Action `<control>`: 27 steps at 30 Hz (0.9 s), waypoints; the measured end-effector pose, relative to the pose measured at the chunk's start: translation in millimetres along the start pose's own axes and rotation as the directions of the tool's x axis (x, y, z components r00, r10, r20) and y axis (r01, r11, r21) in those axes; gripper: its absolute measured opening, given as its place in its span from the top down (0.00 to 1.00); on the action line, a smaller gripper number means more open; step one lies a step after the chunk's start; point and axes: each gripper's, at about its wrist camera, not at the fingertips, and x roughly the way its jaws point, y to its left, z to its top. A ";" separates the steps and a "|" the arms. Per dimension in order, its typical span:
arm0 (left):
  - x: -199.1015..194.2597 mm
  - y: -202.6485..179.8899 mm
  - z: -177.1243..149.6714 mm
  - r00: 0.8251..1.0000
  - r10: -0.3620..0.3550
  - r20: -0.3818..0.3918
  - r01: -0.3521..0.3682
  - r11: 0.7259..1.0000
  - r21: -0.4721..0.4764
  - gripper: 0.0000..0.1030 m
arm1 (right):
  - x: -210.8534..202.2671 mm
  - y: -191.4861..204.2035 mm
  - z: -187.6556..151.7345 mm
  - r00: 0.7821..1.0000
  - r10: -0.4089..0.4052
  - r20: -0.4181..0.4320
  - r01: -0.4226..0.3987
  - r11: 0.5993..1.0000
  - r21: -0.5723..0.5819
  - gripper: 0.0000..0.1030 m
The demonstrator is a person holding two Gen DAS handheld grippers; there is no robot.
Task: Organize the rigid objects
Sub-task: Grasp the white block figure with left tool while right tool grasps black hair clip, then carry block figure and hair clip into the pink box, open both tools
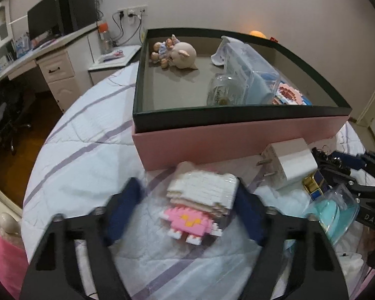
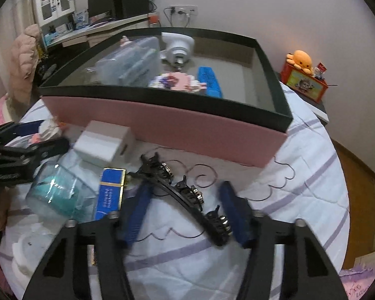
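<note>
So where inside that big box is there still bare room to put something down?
The box floor is bare at front left, between the pig figurine and the glass jar, and at the far right past the blue tray. Its middle is crowded around the clear plastic case.

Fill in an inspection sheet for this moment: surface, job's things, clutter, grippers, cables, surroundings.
Surface: striped quilt on a bed.
Job's things: pink box already holds a pig figurine, a glass jar and a clear case. In front of it, still on the quilt, lie a block figure, a black hair clip, a white charger, a blue packet and a clear tub.
Clutter: nothing seen beyond these.
Grippers: left gripper has its jaws either side of the block figure, not clamped; right gripper straddles the hair clip, not clamped.
Cables: cords at the wall sockets, away from the work.
Surroundings: desk with monitor; orange plush.
</note>
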 end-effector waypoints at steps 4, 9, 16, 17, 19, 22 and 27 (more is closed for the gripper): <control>-7.6 7.6 -3.5 0.998 -0.060 0.011 0.061 0.997 -0.040 0.57 | -7.6 1.7 -4.7 1.000 0.026 0.009 -0.026 0.999 0.022 0.79; -20.9 12.3 -11.2 0.997 -0.077 0.024 0.078 0.996 -0.050 0.57 | -16.1 -4.3 -11.8 0.994 0.101 0.036 -0.104 0.990 0.099 0.81; -54.8 7.4 -18.8 0.995 -0.068 0.068 0.070 0.997 -0.024 0.57 | -43.8 -10.8 -19.0 0.982 0.160 0.100 -0.176 0.968 0.177 0.81; -60.2 6.4 -17.5 0.995 -0.069 0.078 0.071 0.997 -0.021 0.57 | -49.0 -9.9 -16.9 0.980 0.165 0.112 -0.183 0.967 0.178 0.81; -74.2 5.1 -8.7 0.991 -0.077 0.109 0.079 0.997 -0.013 0.57 | -61.8 -8.5 -9.8 0.973 0.180 0.146 -0.205 0.962 0.179 0.81; -89.0 1.4 10.9 0.985 -0.082 0.154 0.081 0.997 0.010 0.57 | -77.1 -6.1 11.0 0.964 0.183 0.193 -0.216 0.963 0.162 0.81; -90.7 -5.9 59.0 0.974 -0.084 0.209 0.078 0.996 0.036 0.57 | -79.2 -6.0 60.2 0.961 0.149 0.234 -0.183 0.974 0.133 0.81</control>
